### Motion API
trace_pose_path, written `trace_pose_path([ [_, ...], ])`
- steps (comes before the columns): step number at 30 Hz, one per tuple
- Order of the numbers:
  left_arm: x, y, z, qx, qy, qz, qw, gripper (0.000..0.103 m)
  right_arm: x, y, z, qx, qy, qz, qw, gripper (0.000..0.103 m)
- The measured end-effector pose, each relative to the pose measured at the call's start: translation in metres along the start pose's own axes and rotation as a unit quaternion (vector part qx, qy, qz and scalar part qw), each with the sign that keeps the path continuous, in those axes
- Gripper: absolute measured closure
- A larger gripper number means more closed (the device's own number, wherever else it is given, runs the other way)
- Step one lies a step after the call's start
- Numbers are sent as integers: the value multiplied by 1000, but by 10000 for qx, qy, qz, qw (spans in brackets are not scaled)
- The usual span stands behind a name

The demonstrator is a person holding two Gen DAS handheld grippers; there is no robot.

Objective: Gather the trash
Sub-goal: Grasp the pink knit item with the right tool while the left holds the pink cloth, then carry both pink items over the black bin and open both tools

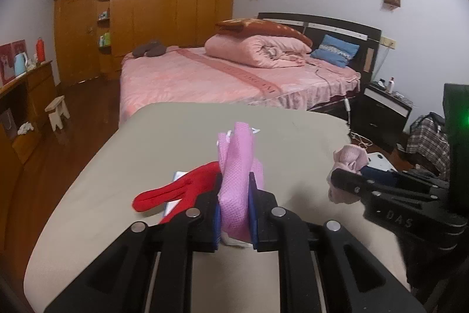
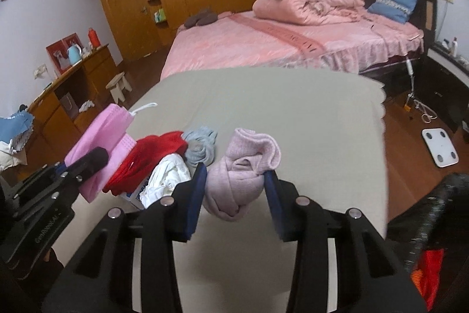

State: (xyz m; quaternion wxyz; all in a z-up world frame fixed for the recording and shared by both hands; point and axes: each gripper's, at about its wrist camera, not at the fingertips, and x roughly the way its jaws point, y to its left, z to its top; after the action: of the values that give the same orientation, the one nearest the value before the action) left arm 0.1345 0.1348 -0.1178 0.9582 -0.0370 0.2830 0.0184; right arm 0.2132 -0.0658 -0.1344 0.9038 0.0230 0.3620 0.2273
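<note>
With my left gripper (image 1: 236,207) pinching the pink mask (image 1: 237,166) and my right gripper (image 2: 234,189) clamping the rolled pink sock (image 2: 240,175) above the counter (image 2: 263,101), I lift both straight up, grip firm.

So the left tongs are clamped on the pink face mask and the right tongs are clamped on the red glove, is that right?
Not quite. The left tongs do clamp the pink face mask, but the right tongs hold the rolled pale pink sock, as the right wrist view shows. The red glove lies loose on the table.
</note>
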Motion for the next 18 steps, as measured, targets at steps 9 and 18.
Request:
trace_pose_path([
  [9,-22,-42,10,195,-129,-355,9991,88,-60,-29,-5,66,-291,-269,9992,64],
  [18,-40,-96,14,463,-209,-835,9952,88,-117,-64,-22,170,-494,-669,9964,64],
])
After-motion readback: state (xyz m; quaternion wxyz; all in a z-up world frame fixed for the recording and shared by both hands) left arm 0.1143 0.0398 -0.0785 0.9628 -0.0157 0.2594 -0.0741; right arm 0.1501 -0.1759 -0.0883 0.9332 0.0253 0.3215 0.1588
